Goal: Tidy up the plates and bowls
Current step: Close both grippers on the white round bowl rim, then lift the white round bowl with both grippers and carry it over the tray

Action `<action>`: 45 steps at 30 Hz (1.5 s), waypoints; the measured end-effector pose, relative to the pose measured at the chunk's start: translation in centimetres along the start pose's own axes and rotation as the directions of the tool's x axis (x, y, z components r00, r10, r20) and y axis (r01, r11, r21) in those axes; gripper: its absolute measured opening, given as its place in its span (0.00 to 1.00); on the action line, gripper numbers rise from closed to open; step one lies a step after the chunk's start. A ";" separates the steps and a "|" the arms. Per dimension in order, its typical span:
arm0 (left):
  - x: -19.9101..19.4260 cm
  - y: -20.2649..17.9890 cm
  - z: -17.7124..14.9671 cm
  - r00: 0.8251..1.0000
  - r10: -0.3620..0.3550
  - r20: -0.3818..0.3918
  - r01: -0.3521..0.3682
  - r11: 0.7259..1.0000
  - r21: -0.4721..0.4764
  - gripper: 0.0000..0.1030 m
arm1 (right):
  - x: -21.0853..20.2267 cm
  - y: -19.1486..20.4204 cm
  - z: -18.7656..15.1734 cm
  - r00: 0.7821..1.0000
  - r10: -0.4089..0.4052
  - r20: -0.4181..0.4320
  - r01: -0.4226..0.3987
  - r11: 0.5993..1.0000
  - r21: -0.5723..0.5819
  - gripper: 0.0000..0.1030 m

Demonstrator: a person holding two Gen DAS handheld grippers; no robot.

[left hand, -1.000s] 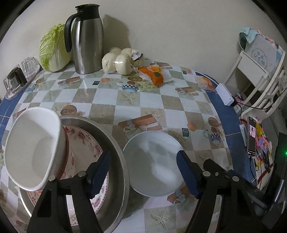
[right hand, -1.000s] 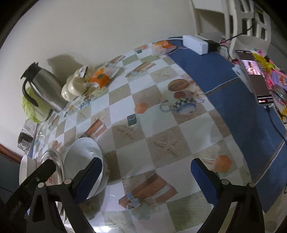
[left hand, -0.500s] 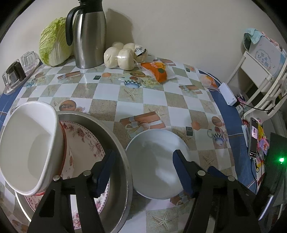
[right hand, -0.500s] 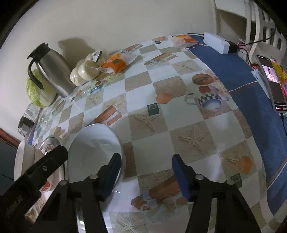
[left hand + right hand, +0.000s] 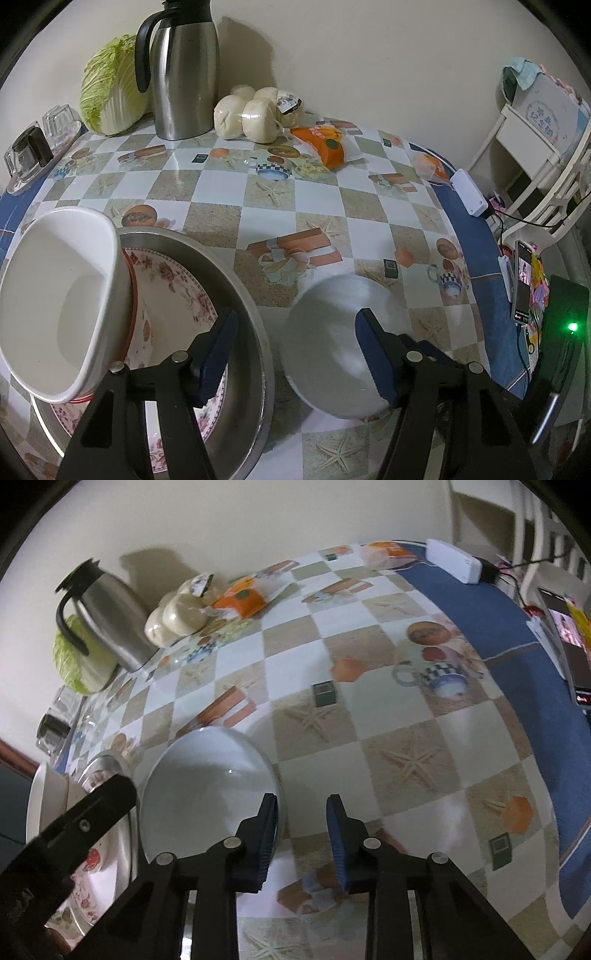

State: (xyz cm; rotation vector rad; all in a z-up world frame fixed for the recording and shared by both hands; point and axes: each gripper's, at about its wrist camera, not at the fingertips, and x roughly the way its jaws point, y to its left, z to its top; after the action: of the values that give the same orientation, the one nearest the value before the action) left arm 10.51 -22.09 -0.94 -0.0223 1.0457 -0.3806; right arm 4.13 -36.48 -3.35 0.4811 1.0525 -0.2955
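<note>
A plain white plate (image 5: 332, 347) lies on the table, right of a steel basin (image 5: 245, 325). The basin holds a floral plate (image 5: 177, 299) and a deep white bowl (image 5: 62, 310) that leans on its left side. My left gripper (image 5: 295, 343) is open, one finger over the basin, the other over the white plate. My right gripper (image 5: 301, 830) is partly closed and empty. Its left finger (image 5: 267, 823) is over the right rim of the white plate (image 5: 207, 786).
A steel thermos jug (image 5: 181, 70), a cabbage (image 5: 110, 88), bagged buns (image 5: 255, 110) and an orange snack pack (image 5: 325, 142) stand at the back by the wall. A white power strip (image 5: 469, 192), a phone (image 5: 522, 280) and a white chair (image 5: 543, 122) are to the right.
My right gripper's jaws have narrowed a lot and moved toward the white plate's right rim. My left gripper has shifted back and left, and narrowed slightly.
</note>
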 end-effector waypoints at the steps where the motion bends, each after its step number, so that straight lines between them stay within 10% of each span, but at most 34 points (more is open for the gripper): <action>1: 0.0 -0.2 0.0 1.000 -0.001 -0.001 0.001 1.000 0.003 0.66 | -0.1 -0.5 0.1 1.000 -0.005 0.002 0.005 1.000 0.012 0.29; 17: 3.9 -3.4 -1.8 0.994 -0.039 -0.104 0.049 0.994 0.095 0.20 | -0.8 -4.1 0.5 0.999 -0.028 0.015 0.026 0.992 0.122 0.29; 45: 5.5 -3.7 -1.8 0.992 -0.071 -0.107 0.081 0.992 0.093 0.16 | 0.9 -3.0 0.1 0.998 0.034 -0.052 -0.028 0.993 0.111 0.24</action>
State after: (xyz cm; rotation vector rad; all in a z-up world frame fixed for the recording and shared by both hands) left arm 10.35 -27.00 -5.72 0.0453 1.1298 -0.5059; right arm 3.29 -39.07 -4.83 0.6072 1.0837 -0.3153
